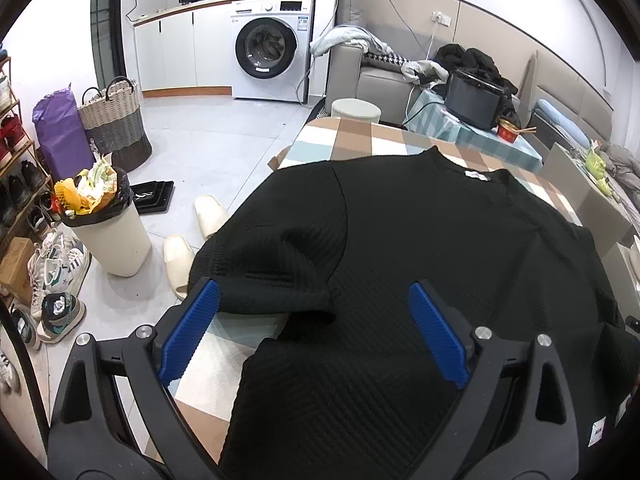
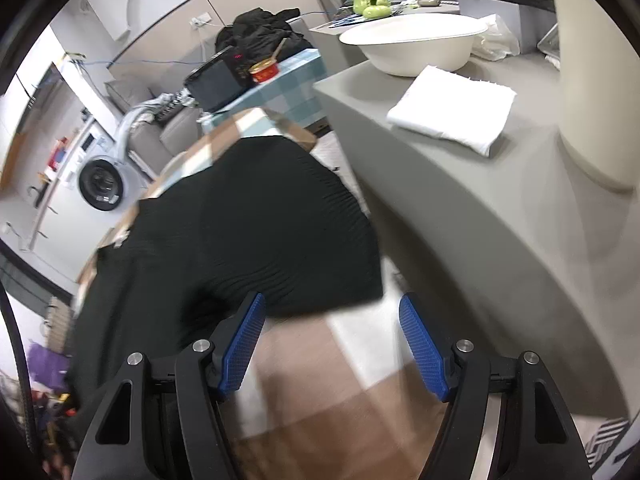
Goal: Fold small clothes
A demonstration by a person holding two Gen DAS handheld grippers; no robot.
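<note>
A black ribbed sweater [image 1: 420, 248] lies spread on the checked tablecloth [image 1: 352, 136], collar at the far side, with its left sleeve folded in over the body. My left gripper [image 1: 314, 300] is open, its blue pads either side of the sleeve cuff, holding nothing. In the right wrist view the same sweater [image 2: 248, 224] lies with its right sleeve bunched near the front. My right gripper [image 2: 332, 312] is open and empty just above the sleeve's edge and the cloth [image 2: 320, 380].
A full waste bin [image 1: 106, 228], slippers [image 1: 208, 212] and shoes are on the floor at left. A grey counter [image 2: 460, 160] at right holds a folded white cloth [image 2: 452, 112] and a white basin [image 2: 416, 40]. A black appliance [image 1: 474, 98] stands beyond the table.
</note>
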